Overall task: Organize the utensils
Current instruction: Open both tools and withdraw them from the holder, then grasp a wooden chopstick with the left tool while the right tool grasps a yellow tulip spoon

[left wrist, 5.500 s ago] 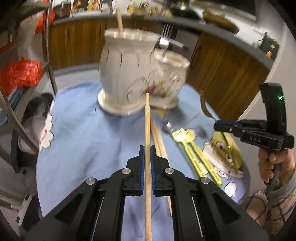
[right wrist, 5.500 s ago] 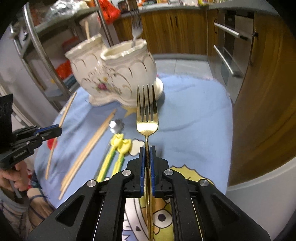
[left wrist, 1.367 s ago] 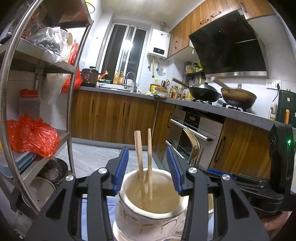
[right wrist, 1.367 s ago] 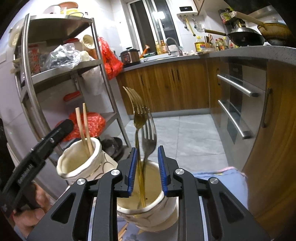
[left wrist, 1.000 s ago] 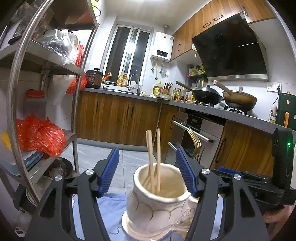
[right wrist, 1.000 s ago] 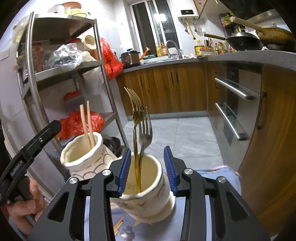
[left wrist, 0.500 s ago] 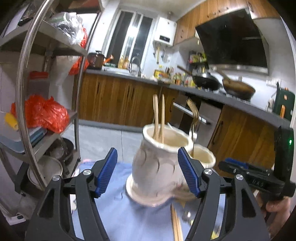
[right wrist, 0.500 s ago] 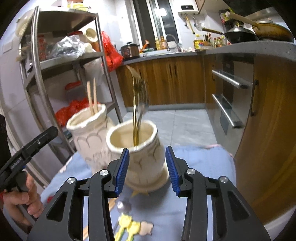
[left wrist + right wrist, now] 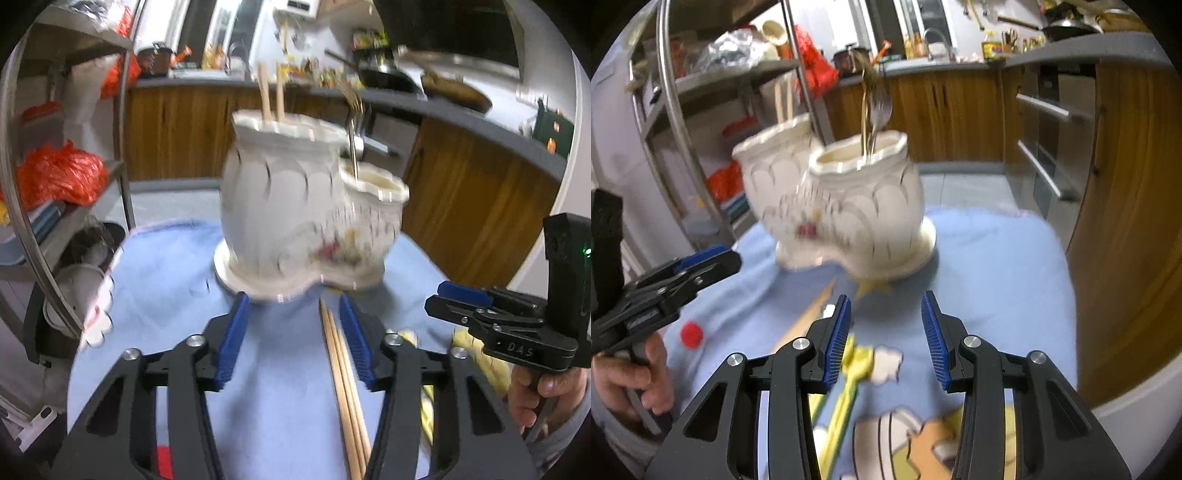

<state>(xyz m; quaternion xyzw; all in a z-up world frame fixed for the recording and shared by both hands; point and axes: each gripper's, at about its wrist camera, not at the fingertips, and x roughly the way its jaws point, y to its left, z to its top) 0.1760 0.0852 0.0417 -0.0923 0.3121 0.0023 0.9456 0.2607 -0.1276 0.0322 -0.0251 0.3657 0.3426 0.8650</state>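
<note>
Blue ribbed pads line both grippers, and both are spread wide with nothing between them. The left gripper point(image 9: 293, 334) hangs low over the cloth-covered surface point(image 9: 155, 280), its fingers straddling the near ends of the loose chopsticks point(image 9: 341, 369) that lie flat and side by side, pointing toward the holder point(image 9: 295, 221). The right gripper point(image 9: 885, 338) hovers over the same cloth, with two yellow utensils point(image 9: 846, 384) just under its left finger; what kind they are I cannot tell through the blur.

Farther out stands the cream ceramic holder, two joined pots on one base. The taller pot already carries two chopsticks point(image 9: 271, 94) upright, the shorter one two forks point(image 9: 873, 110), so sorting looks partly done.

The loose chopsticks are probably light, stiff and smooth wood. Lying flush on soft cloth, they would likely roll or slip from a shallow pinch, so a hold across the shaft somewhat back from the tip, taking one at a time, seems safest. The yellow pieces look like light plastic, best taken on the handle. The holder is likely heavy but brittle, so lowering things in gently beats dropping them against the rim.
</note>
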